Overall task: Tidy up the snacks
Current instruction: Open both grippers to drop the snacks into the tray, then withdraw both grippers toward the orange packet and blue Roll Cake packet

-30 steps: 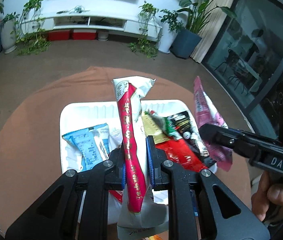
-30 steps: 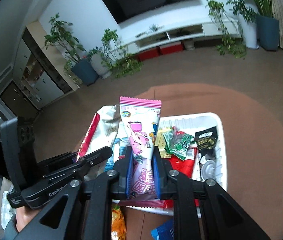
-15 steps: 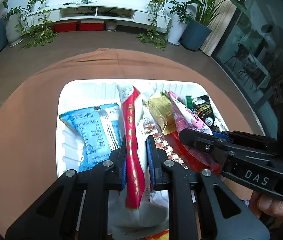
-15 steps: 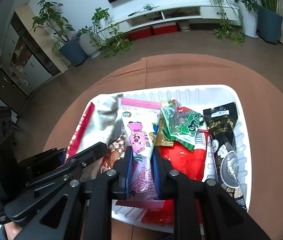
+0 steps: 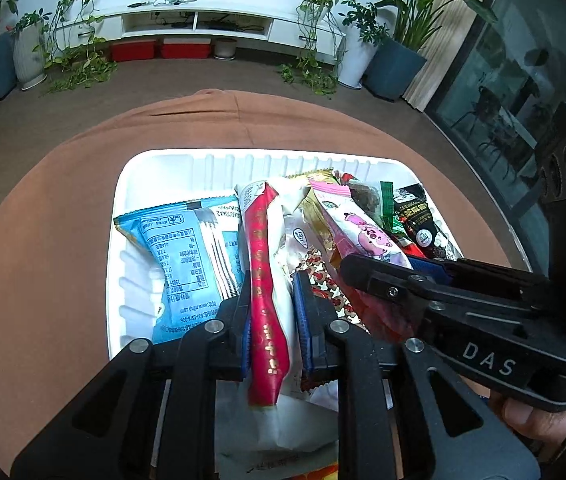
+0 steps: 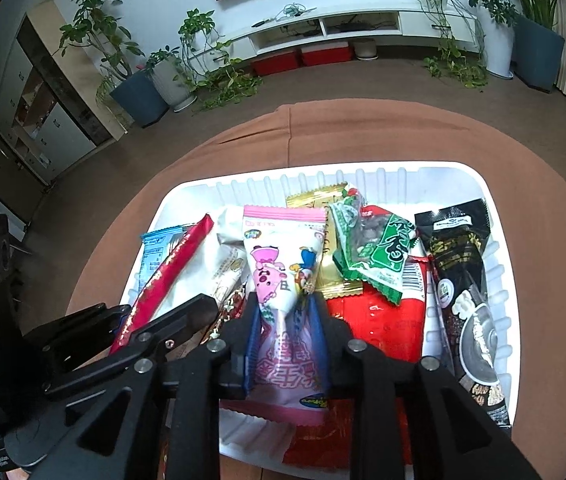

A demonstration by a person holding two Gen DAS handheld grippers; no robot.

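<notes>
Both packets lowered into the tray, right grip letting go

Nearest, the left gripper (image 5: 271, 320) stays clenched on the red-and-white packet (image 5: 263, 280), while the right gripper (image 6: 287, 336) has its jaws opening around the pink packet (image 6: 283, 264). A second ago both packets hung above the tray (image 6: 495, 280); now they lie in it among the other snacks, so release is the step in hand.

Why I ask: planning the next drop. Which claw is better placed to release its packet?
Right. The right claw has its jaws opening around the pink packet, already lying on snacks in the white tray; the left claw pinches its red-and-white packet.
</notes>
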